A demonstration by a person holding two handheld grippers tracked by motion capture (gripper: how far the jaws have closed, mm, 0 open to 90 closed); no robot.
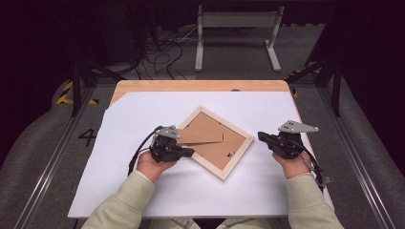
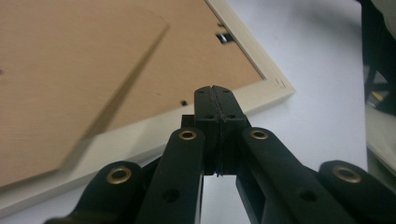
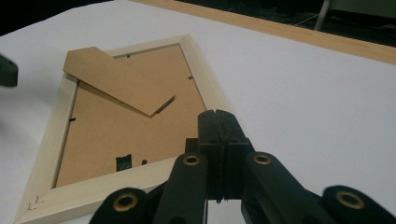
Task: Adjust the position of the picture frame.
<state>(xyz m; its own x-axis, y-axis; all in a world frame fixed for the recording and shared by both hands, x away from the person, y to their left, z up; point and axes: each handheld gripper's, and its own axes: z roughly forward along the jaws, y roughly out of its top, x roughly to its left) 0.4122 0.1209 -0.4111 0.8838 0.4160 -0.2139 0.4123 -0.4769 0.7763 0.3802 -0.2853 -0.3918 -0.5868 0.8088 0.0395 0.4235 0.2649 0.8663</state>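
Observation:
A pale wooden picture frame lies face down on the white table, turned like a diamond, its brown backing board showing. A brown cardboard stand flap rests across the back, also seen as the stand flap. My left gripper is shut and empty at the frame's left edge; its closed tips hover over the frame's rail. My right gripper is shut and empty just right of the frame, with its tips by the frame's rail.
The white sheet covers a wooden table. Metal rails run along both sides. A white stand and cables lie on the floor beyond the far edge. A small metal hanger clip sits on the backing.

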